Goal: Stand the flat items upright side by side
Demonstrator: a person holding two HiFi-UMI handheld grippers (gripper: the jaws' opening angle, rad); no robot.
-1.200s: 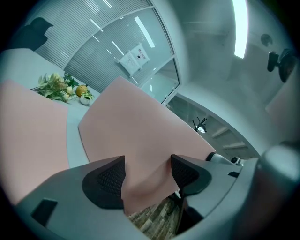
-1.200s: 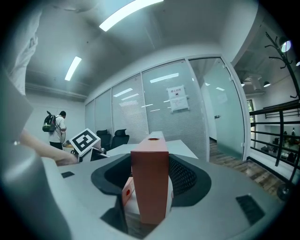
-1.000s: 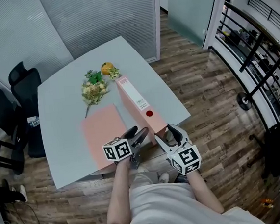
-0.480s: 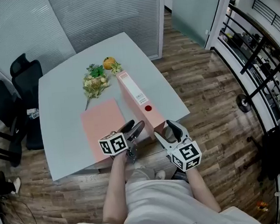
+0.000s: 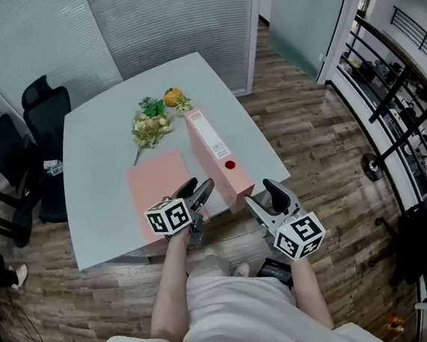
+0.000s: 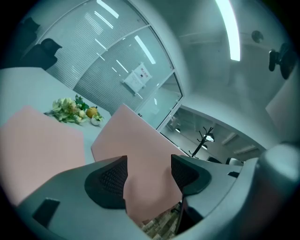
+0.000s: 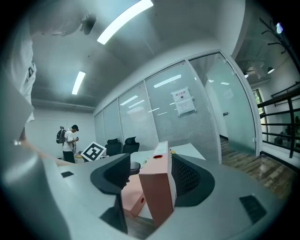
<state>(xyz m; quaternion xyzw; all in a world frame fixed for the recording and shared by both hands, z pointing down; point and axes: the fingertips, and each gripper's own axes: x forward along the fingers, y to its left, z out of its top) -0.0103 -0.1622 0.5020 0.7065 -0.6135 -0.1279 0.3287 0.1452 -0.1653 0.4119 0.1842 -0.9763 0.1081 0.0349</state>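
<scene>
A pink binder (image 5: 157,191) lies flat on the grey table (image 5: 95,155), just left of a matching upright binder (image 5: 213,148). The left gripper (image 5: 200,184) hovers at the flat one's near edge, jaws apart and gripping nothing. The right gripper (image 5: 262,193), also open and empty, hangs just off the upright binder's near end. Best to pinch the flat binder's near edge, tip it up slowly, and steady its neighbour.
</scene>
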